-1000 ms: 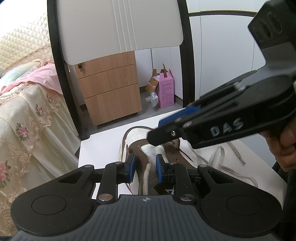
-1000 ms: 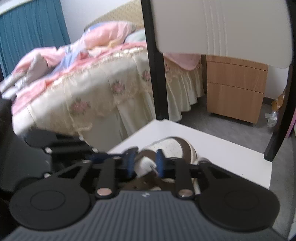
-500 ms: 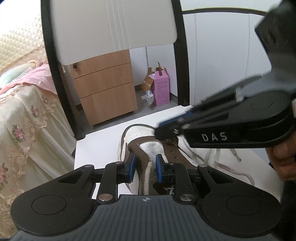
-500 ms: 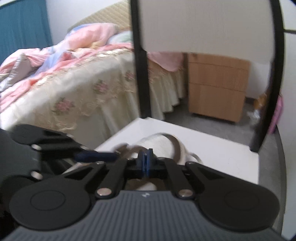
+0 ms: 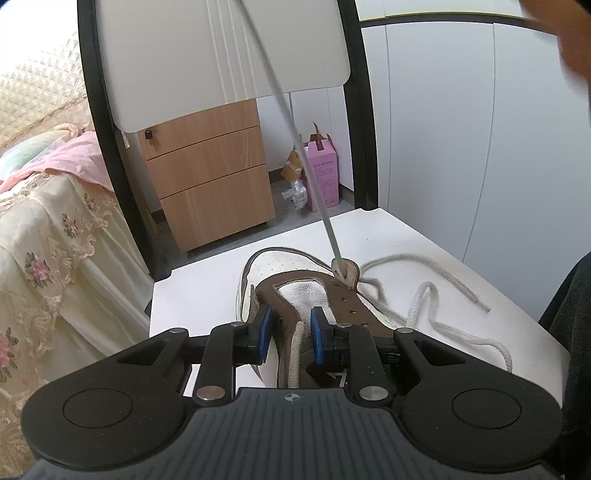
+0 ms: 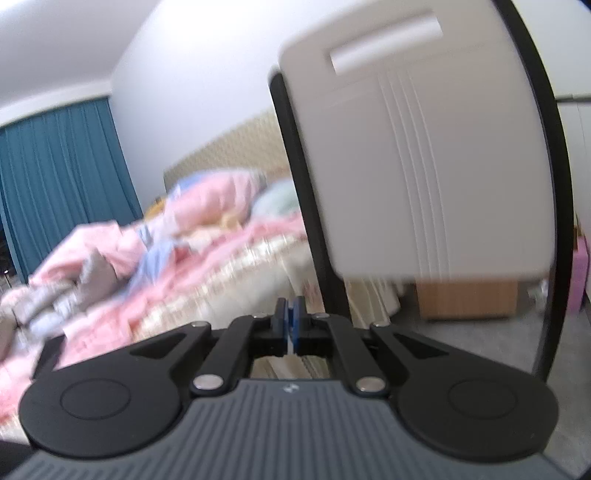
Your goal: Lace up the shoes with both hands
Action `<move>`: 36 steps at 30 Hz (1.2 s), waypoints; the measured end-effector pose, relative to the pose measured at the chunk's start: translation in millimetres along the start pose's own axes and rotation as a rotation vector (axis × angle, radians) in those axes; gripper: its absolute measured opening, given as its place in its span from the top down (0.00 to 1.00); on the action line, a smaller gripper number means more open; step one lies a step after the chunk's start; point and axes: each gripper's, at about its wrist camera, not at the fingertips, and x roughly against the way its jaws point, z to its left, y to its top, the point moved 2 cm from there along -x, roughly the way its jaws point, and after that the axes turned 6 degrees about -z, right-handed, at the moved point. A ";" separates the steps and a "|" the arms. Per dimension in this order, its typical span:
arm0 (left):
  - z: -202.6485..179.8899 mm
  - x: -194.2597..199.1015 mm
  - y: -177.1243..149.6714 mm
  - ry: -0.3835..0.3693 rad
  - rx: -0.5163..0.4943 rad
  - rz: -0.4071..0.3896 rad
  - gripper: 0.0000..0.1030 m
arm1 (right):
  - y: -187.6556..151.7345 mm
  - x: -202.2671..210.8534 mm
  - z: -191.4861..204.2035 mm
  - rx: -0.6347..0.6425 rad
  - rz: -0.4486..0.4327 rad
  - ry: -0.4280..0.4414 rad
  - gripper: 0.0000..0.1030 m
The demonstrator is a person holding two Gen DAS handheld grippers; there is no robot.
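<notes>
Left wrist view first: our left gripper (image 5: 287, 334), black with blue pads, stands at a narrow gap with the brown suede collar edge of the white-and-brown leather sneaker (image 5: 295, 291) between its pads; both pads appear to press on that edge, pinning the shoe. The sneaker lies on the white tabletop (image 5: 199, 295), toe pointing away from us toward the far edge. A taut stretch of the grey-white woven shoelace (image 5: 295, 136) rises steeply from an eyelet at the front of the brown eyelet strip, lifting that corner of the strip, and runs up and out of the top of the picture. The loose remainder of the same lace lies in loops on the table to the right of the shoe. A blurred hand (image 5: 561, 33) shows at the upper right corner.

Right wrist view, blurred: our right gripper (image 6: 290, 319) has its blue pads pressed together, with a thin pale sliver between them that looks like the lace, though we cannot be sure from this view alone. Neither shoe nor table shows here. Ahead stand a white chair back in a black frame (image 6: 417, 147), a bed with pink bedding (image 6: 147, 258) and a teal curtain (image 6: 62, 177). A wooden drawer cabinet (image 5: 210, 173) and a pink carton (image 5: 323, 173) stand on the floor beyond the table.
</notes>
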 end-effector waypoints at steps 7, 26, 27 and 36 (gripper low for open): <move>-0.1 -0.2 -1.1 0.007 -0.009 -0.005 0.77 | 81.8 14.5 39.9 0.023 -0.178 0.054 0.97; -6.0 -2.1 -3.0 0.015 -0.090 0.000 0.77 | 270.1 64.4 136.3 0.163 -0.536 0.145 0.99; -5.5 -2.3 -2.8 0.013 -0.086 0.000 0.77 | 278.7 68.3 142.5 0.187 -0.552 0.137 0.99; 1.9 1.1 1.6 0.015 0.003 0.019 0.73 | 215.0 55.4 105.3 0.147 -0.326 -0.029 0.99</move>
